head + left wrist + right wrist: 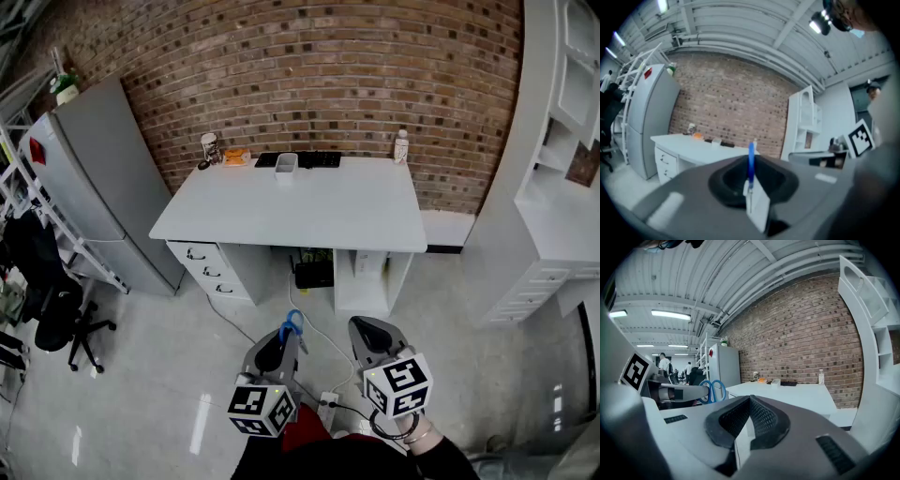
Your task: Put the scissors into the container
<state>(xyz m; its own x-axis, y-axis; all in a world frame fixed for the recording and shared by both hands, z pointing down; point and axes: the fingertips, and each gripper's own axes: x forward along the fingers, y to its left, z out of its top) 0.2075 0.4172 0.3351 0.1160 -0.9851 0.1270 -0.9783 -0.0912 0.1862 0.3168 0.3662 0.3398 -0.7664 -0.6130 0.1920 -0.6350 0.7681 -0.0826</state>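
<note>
While we face the desk (309, 206), left gripper (751, 174) pinching the scissors (751, 158), blue handles foremost, right gripper (749, 402) pressed together, empty.

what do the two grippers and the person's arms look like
The left gripper and right gripper are both grey, wedge-shaped shells with black ribbed pads lining the jaws. Each carries a white cube printed with black square markers. The person wears a dark sleeve, with bands at the right wrist.
</note>
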